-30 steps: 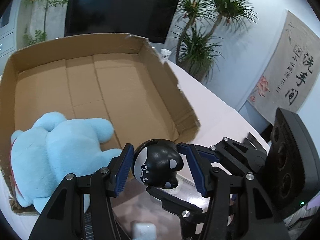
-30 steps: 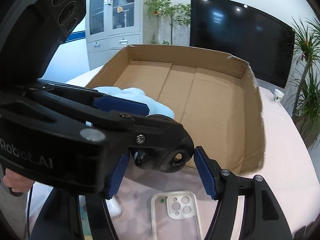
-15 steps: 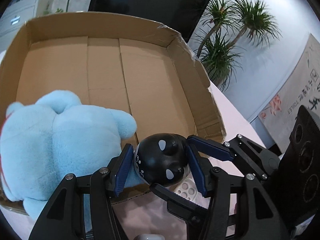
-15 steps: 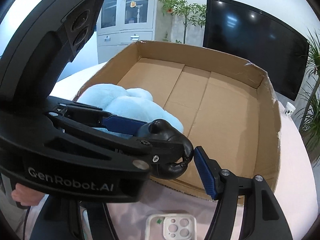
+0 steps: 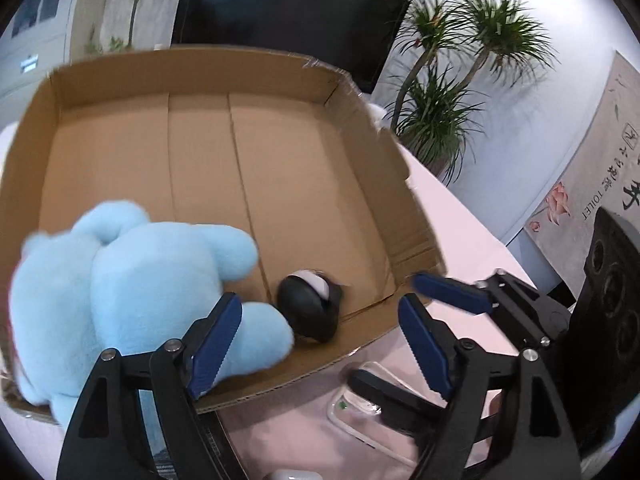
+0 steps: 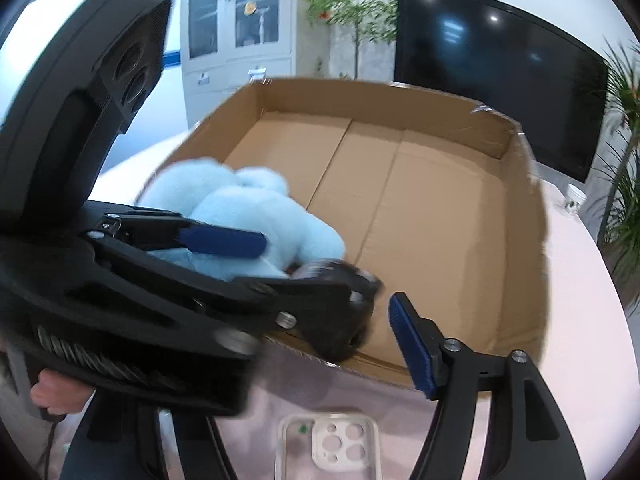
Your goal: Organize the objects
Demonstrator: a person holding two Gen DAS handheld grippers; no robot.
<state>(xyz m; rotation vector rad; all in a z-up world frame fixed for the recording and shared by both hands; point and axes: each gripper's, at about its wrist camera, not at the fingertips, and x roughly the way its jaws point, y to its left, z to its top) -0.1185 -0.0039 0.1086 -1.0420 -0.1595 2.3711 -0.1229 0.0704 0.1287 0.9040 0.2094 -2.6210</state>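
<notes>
The black toy [image 5: 308, 307] lies inside the cardboard box [image 5: 384, 184], down by the near wall, right against the blue plush [image 5: 132, 288] that fills the box's near-left corner. We have our left gripper [image 5: 320, 344] hovering just above the near edge, blue pads [image 5: 216, 344] spread wide, nothing between them. From the right wrist view, our right gripper [image 6: 320, 344] sits low at the same near wall; one blue pad [image 6: 412, 352] shows clearly, the other is hidden behind the left tool, so we cannot tell how far it is spread. A clear phone case [image 6: 328, 444] lies on the pink table [image 6: 580, 300], just outside the box.
</notes>
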